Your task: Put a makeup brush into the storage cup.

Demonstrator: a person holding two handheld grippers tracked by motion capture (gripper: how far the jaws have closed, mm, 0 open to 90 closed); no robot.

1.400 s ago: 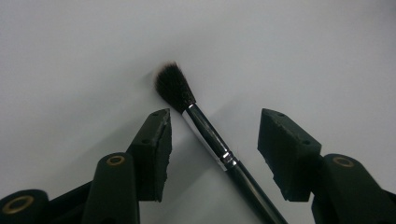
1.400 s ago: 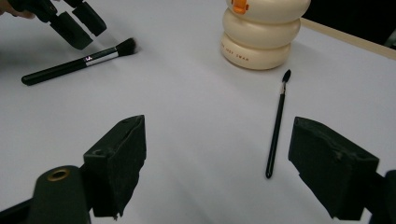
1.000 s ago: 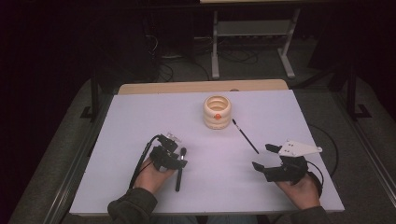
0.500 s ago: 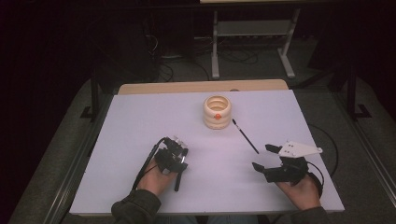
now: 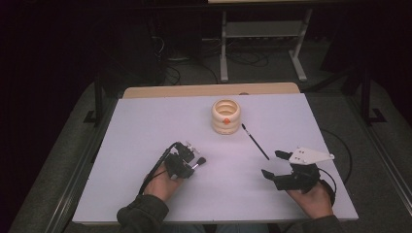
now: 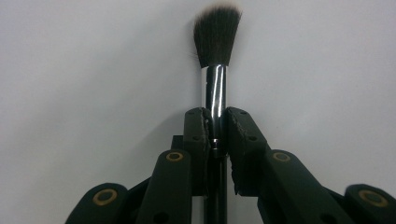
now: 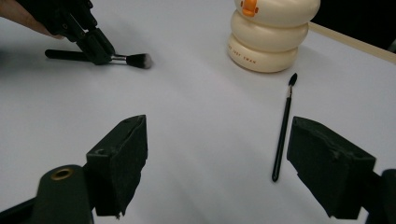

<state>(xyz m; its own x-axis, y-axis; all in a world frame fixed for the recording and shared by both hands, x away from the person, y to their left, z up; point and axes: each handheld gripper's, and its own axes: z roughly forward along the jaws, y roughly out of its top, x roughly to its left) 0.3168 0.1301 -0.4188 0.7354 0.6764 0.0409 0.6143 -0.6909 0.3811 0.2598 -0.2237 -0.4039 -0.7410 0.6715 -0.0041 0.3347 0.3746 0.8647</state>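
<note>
- We are seeing the left gripper [image 6: 216, 122], its jaws just closing, now clamping the brush [image 6: 215, 70] at its ferrule, bristles pointing toward the holder [image 5: 226, 116].
- The right gripper [image 5: 273, 164] is waiting open, nearer the thin brush [image 5: 254, 141].

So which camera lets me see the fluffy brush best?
The left gripper view: the fluffy brush stands close up, its bristles and shiny collar sharp, its handle pinched between the left gripper fingers. The right gripper view shows it small and sideways. The high view shows just a tiny tuft.
</note>
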